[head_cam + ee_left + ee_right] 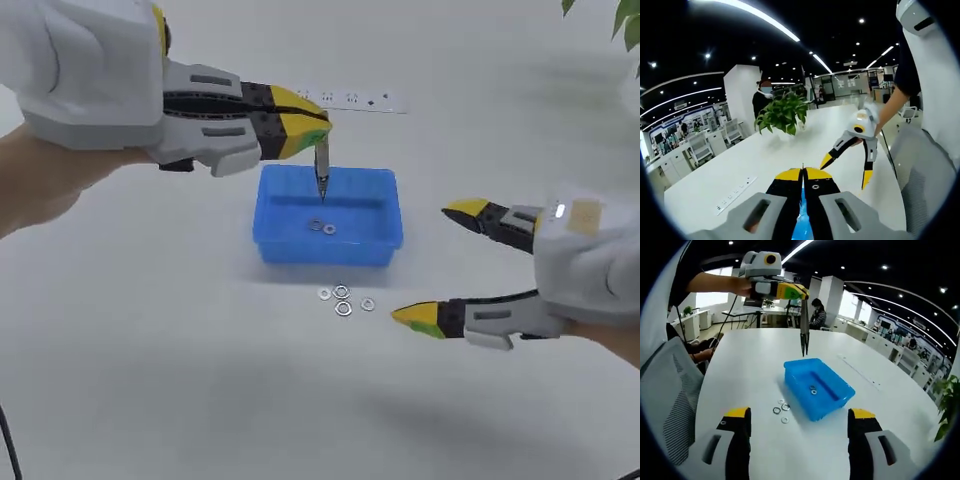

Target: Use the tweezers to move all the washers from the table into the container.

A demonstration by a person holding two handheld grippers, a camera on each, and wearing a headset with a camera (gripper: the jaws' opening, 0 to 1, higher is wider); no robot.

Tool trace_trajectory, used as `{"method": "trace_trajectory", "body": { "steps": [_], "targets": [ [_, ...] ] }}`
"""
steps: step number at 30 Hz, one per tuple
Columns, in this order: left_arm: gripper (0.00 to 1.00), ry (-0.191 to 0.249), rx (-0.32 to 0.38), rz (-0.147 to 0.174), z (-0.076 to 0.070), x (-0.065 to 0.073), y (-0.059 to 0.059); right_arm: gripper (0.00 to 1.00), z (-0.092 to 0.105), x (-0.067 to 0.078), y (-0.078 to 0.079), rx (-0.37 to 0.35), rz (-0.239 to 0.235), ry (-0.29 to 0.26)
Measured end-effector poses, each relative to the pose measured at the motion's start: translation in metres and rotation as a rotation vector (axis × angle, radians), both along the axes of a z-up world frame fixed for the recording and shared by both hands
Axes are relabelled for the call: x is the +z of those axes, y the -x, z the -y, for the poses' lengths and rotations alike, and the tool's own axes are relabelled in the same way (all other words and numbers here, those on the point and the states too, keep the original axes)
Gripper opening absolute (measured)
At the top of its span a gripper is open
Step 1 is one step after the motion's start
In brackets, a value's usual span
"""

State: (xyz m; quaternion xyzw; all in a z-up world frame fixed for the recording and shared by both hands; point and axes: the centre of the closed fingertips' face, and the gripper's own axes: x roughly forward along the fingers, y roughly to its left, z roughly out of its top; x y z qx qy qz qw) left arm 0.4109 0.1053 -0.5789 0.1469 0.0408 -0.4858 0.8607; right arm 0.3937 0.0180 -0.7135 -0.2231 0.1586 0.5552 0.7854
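My left gripper (320, 125) pinched the tweezers (322, 170), tips down over the blue container (325, 250) (two washers (322, 226) inside). The loose washers (343, 298) lay just off its near edge, open table (150, 350) around. Right gripper (421, 262) gaped, nearby right.

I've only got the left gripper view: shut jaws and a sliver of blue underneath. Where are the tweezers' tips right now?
Observer: The tweezers point straight down over the blue container, tips above its rear half.
Operator: How many are in it already?
Observer: Two washers lie on its floor.
Operator: And outside?
Observer: Four loose washers sit clustered on the table before its near wall.
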Motion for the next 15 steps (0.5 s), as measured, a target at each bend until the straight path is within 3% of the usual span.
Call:
{"method": "trace_trajectory", "body": {
  "steps": [2, 8, 15],
  "targets": [
    [0.04, 0.016, 0.000, 0.004, 0.003, 0.002, 0.007, 0.83, 0.002, 0.000, 0.006, 0.000, 0.004, -0.001],
    [0.04, -0.013, -0.031, 0.038, 0.012, -0.007, 0.027, 0.92, 0.009, -0.008, 0.018, 0.019, 0.009, 0.030],
    [0.04, 0.009, -0.033, 0.001, 0.017, -0.029, 0.041, 0.98, 0.019, -0.022, 0.035, 0.024, -0.030, 0.045]
  ]
}}
